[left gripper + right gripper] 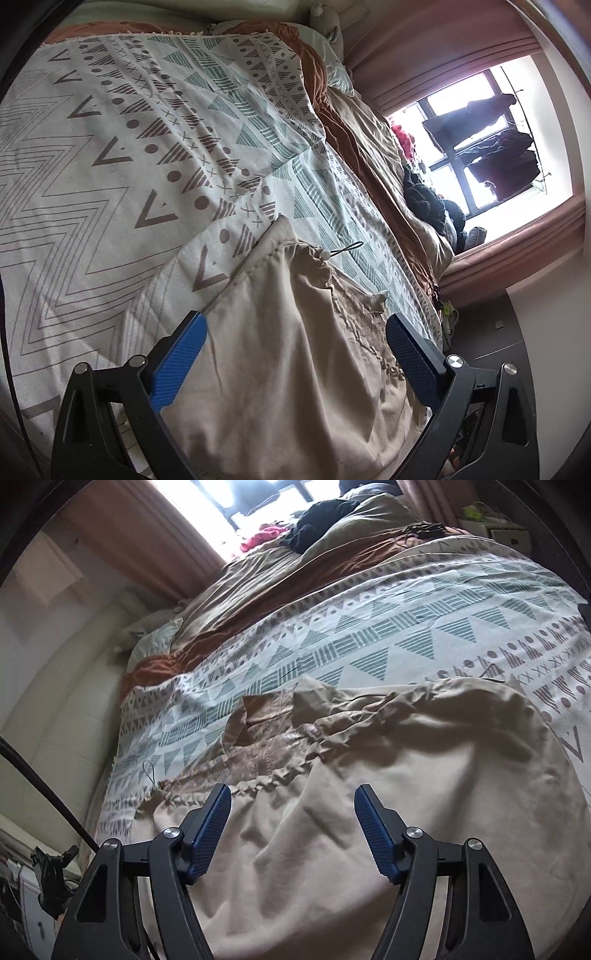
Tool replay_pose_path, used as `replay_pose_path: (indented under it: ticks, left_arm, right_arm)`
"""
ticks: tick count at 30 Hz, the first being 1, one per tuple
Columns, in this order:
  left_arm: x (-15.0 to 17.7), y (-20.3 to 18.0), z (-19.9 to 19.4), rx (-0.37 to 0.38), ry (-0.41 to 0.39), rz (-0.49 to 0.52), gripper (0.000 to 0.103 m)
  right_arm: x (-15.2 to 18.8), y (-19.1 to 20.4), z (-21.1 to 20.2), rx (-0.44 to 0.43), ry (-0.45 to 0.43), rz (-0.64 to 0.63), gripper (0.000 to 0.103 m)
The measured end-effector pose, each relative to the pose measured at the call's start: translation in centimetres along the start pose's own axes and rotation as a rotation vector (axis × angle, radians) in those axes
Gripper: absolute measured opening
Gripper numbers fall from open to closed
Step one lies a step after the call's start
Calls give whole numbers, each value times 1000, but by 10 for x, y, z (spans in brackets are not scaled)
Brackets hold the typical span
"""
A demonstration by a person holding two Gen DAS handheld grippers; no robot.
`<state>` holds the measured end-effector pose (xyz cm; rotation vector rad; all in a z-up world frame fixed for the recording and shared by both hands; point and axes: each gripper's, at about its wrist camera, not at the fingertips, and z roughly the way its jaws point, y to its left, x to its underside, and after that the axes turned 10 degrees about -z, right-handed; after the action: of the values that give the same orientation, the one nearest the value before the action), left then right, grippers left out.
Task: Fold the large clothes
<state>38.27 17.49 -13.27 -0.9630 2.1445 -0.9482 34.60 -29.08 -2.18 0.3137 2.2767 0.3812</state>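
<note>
Beige garment [369, 812] lies rumpled on the patterned bedspread [369, 635], ahead of and beneath both tongs, left [295, 354] and right [293, 830] (each spread, gripping nothing); its near edge is cut off.

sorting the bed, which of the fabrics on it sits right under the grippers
The plain beige garment with the gathered drawstring waist; the patterned blanket lies beneath it, and the brown duvet is bunched farther off by the window.

Left tongs [295, 332] and right tongs [292, 805] gape, angled downward.
</note>
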Motion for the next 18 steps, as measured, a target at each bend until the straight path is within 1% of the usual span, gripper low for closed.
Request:
replay_pose_path:
  ticks: [1,2,3,4,5,8,10,12,15,18]
  left_arm:
    - [1,5,-2,-10,1,-3,97]
    - [3,10,-4,-19,2,-6,95]
    - [4,15,-5,-28,8,-10,92]
    - [4,19,-7,-36,11,-13,88]
    - [5,23,-8,-47,13,-18,86]
    - [9,35,-10,-75,14,-32,83]
    - [12,42,-10,-96,22,-41,75]
    - [16,52,-9,-114,33,-52,73]
    - [21,64,-8,-143,42,-65,65]
    - [26,74,-6,-157,59,-76,63]
  right_arm:
    - [-1,9,8,2,21,-19,67]
    - [-5,17,17,8,41,-33,64]
    - [-6,25,27,16,69,-54,58]
    - [-7,32,38,21,95,-73,56]
    - [-10,39,46,26,115,-85,53]
    - [-15,54,75,43,178,-127,52]
    - [-17,61,94,63,215,-154,52]
    - [-18,66,113,86,249,-176,52]
    - [-20,71,145,124,302,-205,52]
    - [-19,75,172,161,348,-242,52]
